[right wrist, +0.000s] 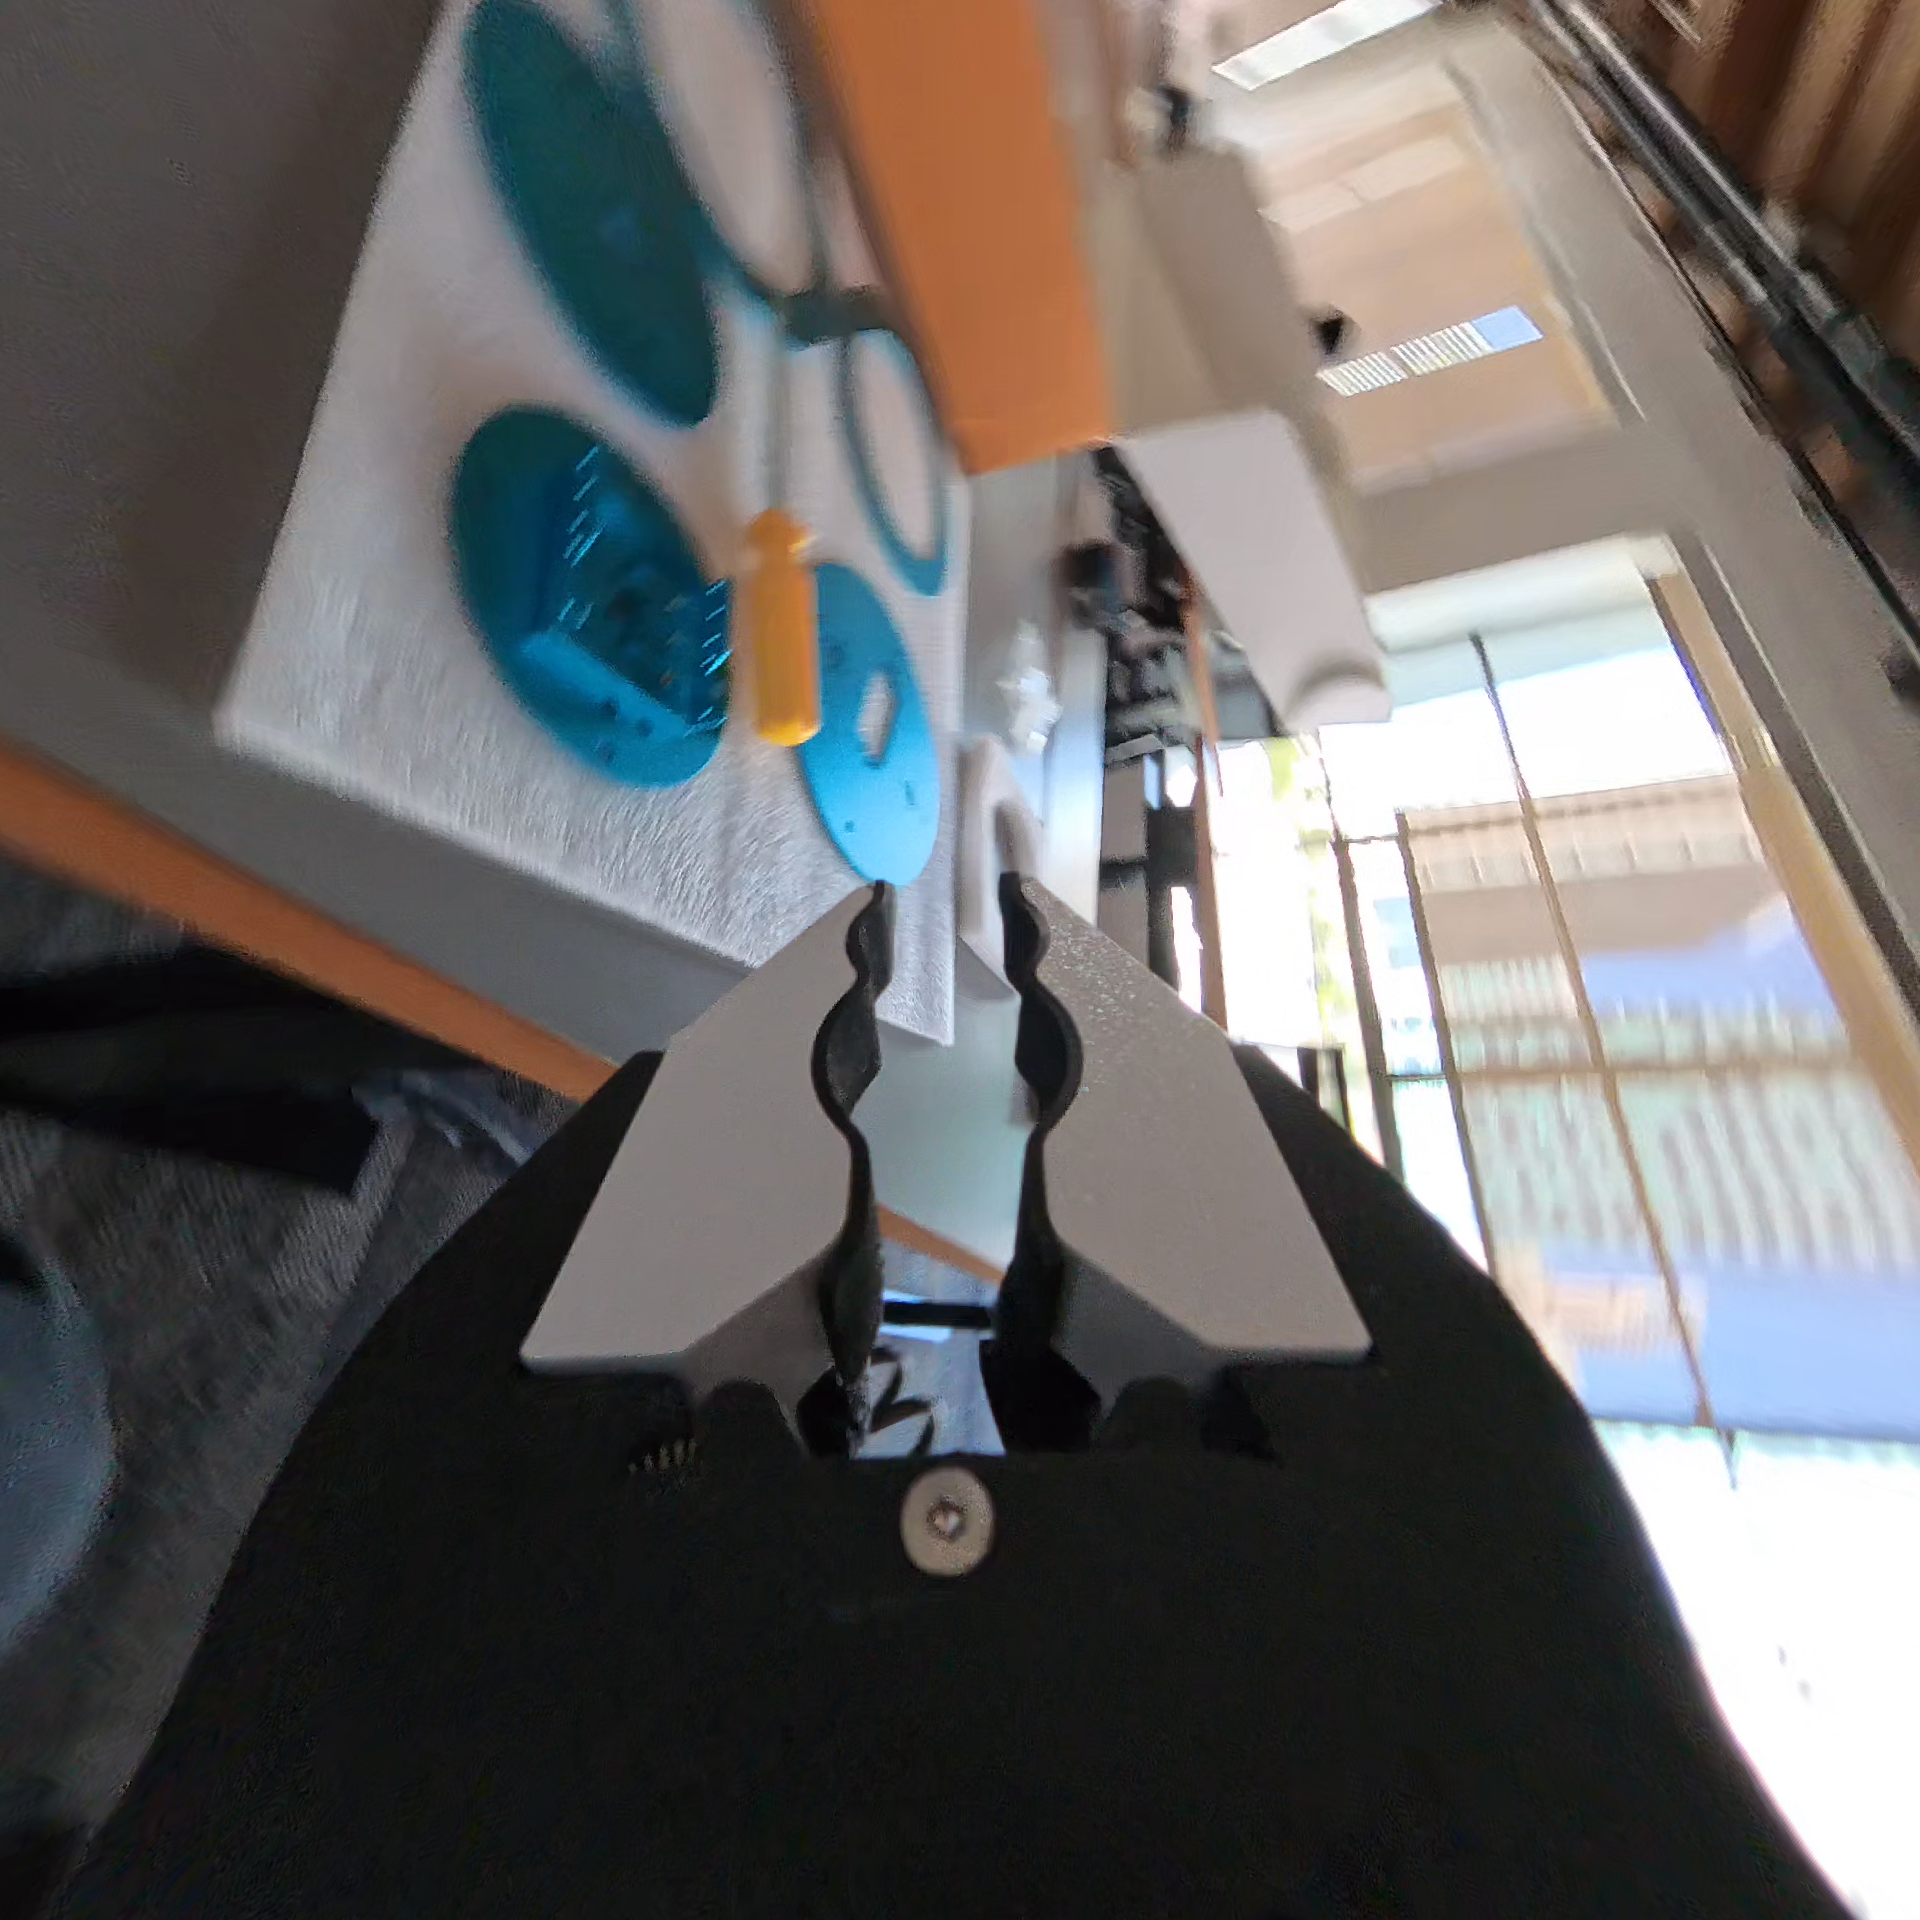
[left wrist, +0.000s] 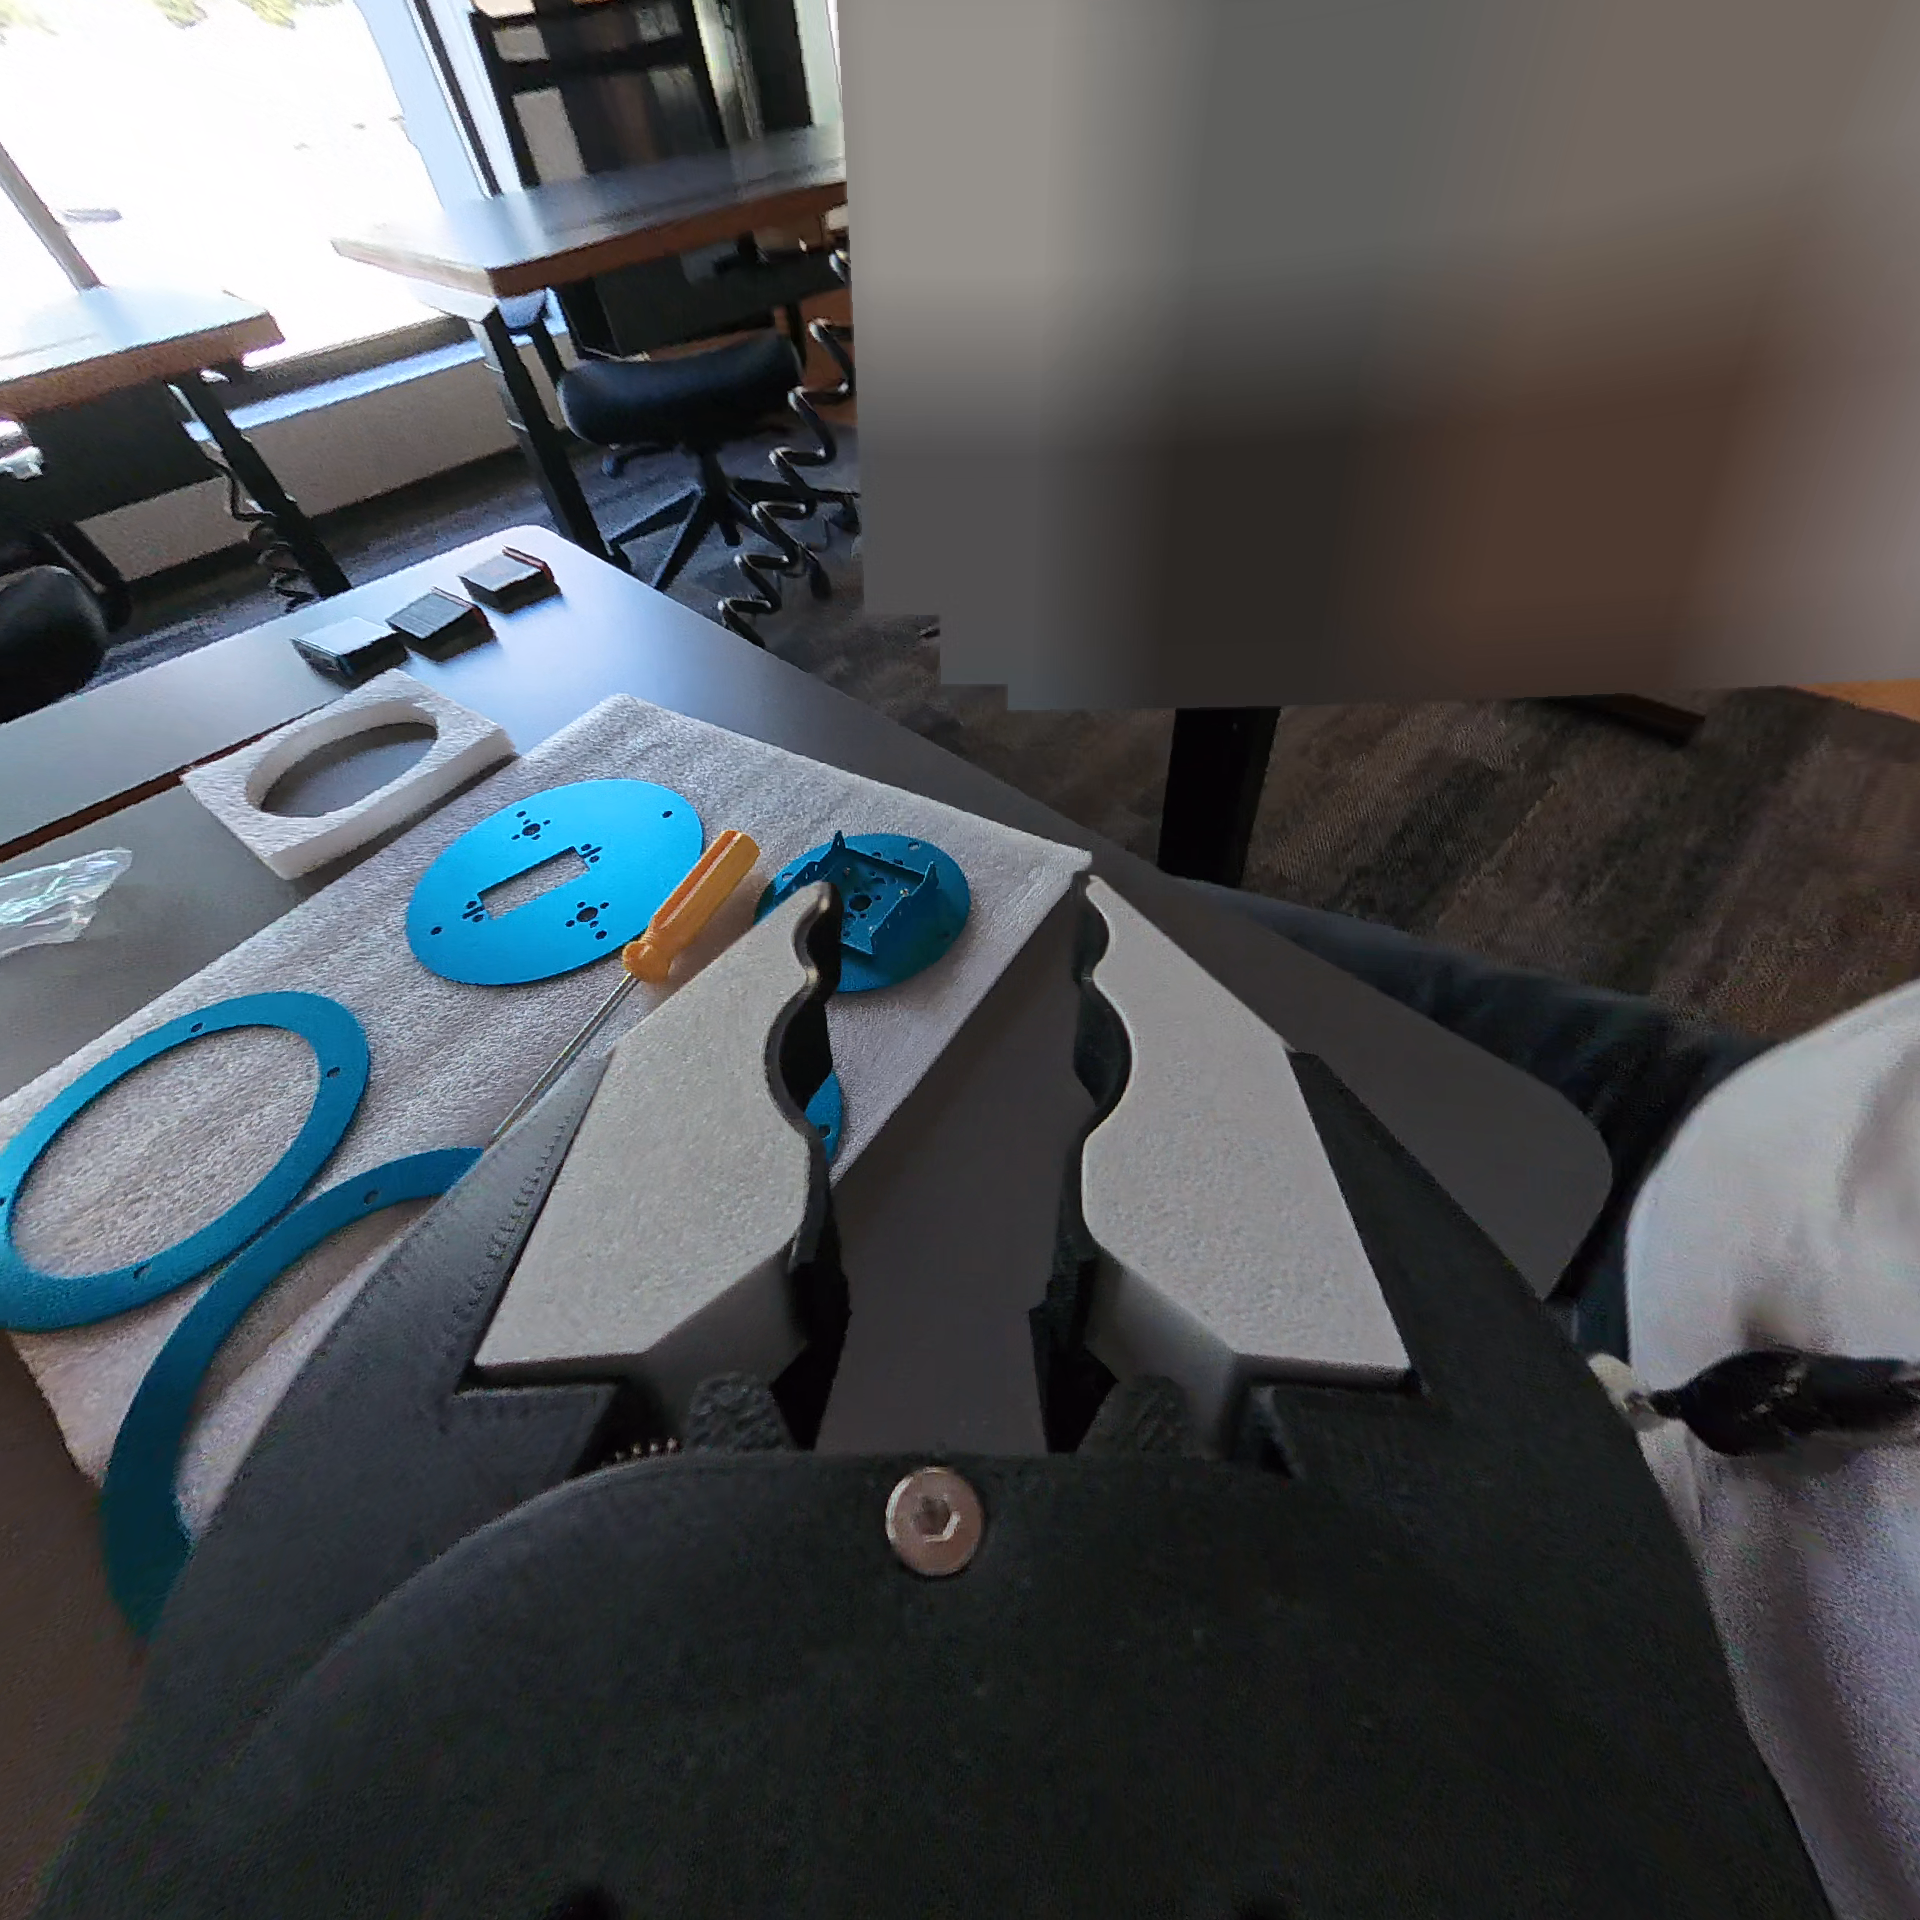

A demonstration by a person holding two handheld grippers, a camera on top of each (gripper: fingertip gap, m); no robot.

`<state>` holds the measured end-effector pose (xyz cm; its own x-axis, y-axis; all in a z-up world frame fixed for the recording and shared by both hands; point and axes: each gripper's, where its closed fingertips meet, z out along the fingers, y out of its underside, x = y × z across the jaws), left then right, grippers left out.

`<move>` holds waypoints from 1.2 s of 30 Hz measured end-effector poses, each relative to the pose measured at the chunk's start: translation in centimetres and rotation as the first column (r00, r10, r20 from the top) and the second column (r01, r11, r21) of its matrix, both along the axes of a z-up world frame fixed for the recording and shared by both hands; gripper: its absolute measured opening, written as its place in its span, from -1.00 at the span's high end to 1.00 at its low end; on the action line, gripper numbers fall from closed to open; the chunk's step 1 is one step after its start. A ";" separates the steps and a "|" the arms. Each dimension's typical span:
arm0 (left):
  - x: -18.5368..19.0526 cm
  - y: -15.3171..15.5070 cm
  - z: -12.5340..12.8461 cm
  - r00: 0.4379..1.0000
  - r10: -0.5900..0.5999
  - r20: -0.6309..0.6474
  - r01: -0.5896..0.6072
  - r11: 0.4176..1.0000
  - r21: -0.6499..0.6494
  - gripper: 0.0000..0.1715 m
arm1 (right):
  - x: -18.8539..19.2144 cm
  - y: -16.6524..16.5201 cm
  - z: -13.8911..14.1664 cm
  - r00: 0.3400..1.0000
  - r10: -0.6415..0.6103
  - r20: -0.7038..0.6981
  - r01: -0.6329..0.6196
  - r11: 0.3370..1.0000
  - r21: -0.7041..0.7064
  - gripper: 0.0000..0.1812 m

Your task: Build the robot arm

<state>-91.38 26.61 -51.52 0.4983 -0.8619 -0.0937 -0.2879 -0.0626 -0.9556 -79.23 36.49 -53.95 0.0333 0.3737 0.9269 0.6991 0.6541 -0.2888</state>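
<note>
My left gripper is open and empty, above the near right corner of a white foam mat. On the mat lie a blue disc with a bracket on it, a flat blue disc with a rectangular cut-out, a yellow-handled screwdriver and two blue rings. My right gripper is open and empty, held off the table's edge and rolled sideways. Its blurred view shows the bracket disc, the screwdriver and the cut-out disc.
A white foam frame with a round hole lies behind the mat, three small dark boxes beyond it, and a clear plastic bag at the left. A person's white sleeve is at the right. Desks and a stool stand behind. Left tips to right tips: about 15 cm. About 12 cm separates my right fingertips from the yellow-handled screwdriver.
</note>
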 end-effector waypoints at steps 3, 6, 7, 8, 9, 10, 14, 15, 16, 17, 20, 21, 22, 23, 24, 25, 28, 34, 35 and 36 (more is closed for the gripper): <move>-0.5 -2.4 1.0 0.997 0.038 0.066 -0.039 0.999 0.011 0.47 | 1.5 -4.6 2.7 0.921 -0.173 -0.349 0.141 0.983 -0.115 0.72; -0.9 -6.5 2.0 0.994 0.034 0.106 -0.036 0.999 0.022 0.45 | 2.5 -11.3 4.4 0.780 -0.266 -0.567 0.181 0.962 -0.203 0.65; -1.1 -7.8 2.3 0.993 0.039 0.110 -0.043 0.998 0.035 0.42 | 2.7 -13.7 4.9 0.745 -0.283 -0.605 0.182 0.958 -0.223 0.65; -1.1 -9.2 2.7 0.992 0.043 0.121 -0.049 0.997 0.052 0.39 | 3.1 -16.1 5.2 0.714 -0.299 -0.633 0.191 0.953 -0.234 0.66; -1.0 -10.7 3.1 0.989 0.037 0.144 -0.047 0.996 0.071 0.37 | 3.6 -18.3 5.6 0.687 -0.319 -0.653 0.209 0.947 -0.243 0.66; -0.7 -12.2 3.8 0.984 0.022 0.176 -0.039 0.995 0.093 0.37 | 4.1 -20.4 6.1 0.664 -0.338 -0.667 0.223 0.941 -0.255 0.64; 1.6 -16.4 6.8 0.963 -0.073 0.260 0.025 0.983 0.183 0.41 | 7.4 -28.0 8.9 0.632 -0.422 -0.650 0.352 0.903 -0.244 0.51; 2.4 -16.9 7.4 0.963 -0.095 0.252 0.047 0.981 0.190 0.40 | 8.7 -29.8 10.1 0.608 -0.436 -0.664 0.381 0.893 -0.237 0.48; 3.1 -17.3 7.9 0.964 -0.109 0.243 0.062 0.979 0.195 0.38 | 10.1 -31.5 11.3 0.574 -0.446 -0.687 0.405 0.884 -0.234 0.46; 3.7 -17.7 8.5 0.964 -0.122 0.237 0.074 0.977 0.201 0.37 | 11.7 -33.1 12.5 0.529 -0.455 -0.716 0.430 0.871 -0.237 0.46; 5.3 -19.2 10.1 0.952 -0.164 0.257 0.112 0.972 0.206 0.39 | 16.2 -37.6 15.0 0.392 -0.468 -0.792 0.480 0.838 -0.258 0.45; 5.8 -19.6 10.4 0.947 -0.179 0.267 0.127 0.972 0.200 0.40 | 17.5 -39.0 15.5 0.352 -0.469 -0.810 0.495 0.828 -0.264 0.46; 6.2 -19.9 10.5 0.942 -0.191 0.275 0.141 0.971 0.192 0.40 | 18.8 -40.1 15.7 0.322 -0.472 -0.821 0.516 0.814 -0.266 0.46; 6.7 -20.0 10.6 0.940 -0.200 0.277 0.154 0.971 0.181 0.41 | 20.1 -41.2 16.0 0.298 -0.475 -0.828 0.548 0.796 -0.259 0.48; 7.2 -19.9 10.6 0.939 -0.207 0.273 0.165 0.972 0.168 0.40 | 21.4 -42.2 16.2 0.280 -0.476 -0.833 0.585 0.773 -0.245 0.52; 7.7 -19.8 10.6 0.940 -0.212 0.265 0.175 0.972 0.157 0.40 | 22.6 -43.2 16.5 0.269 -0.475 -0.838 0.620 0.751 -0.227 0.56; 9.3 -19.2 11.1 0.943 -0.224 0.246 0.188 0.969 0.163 0.40 | 26.0 -45.1 17.7 0.267 -0.490 -0.830 0.716 0.677 -0.169 0.67; 14.5 -17.2 14.8 0.892 -0.310 0.330 0.253 0.946 0.204 0.47 | 32.1 -46.8 22.0 0.334 -0.527 -0.782 0.751 0.650 -0.117 0.85; 15.8 -16.5 16.5 0.877 -0.333 0.345 0.271 0.938 0.216 0.51 | 33.0 -47.0 24.2 0.355 -0.522 -0.776 0.741 0.663 -0.107 0.91; 17.1 -15.9 19.0 0.863 -0.360 0.354 0.293 0.928 0.229 0.52 | 34.1 -47.2 27.0 0.357 -0.527 -0.772 0.735 0.668 -0.116 0.98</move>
<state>-74.27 10.66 -32.54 0.2162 -0.9706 -0.1058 0.1255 0.1351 -0.9829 -45.11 -10.70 -26.95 0.8208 -0.2557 0.5107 0.5639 0.2206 -0.7959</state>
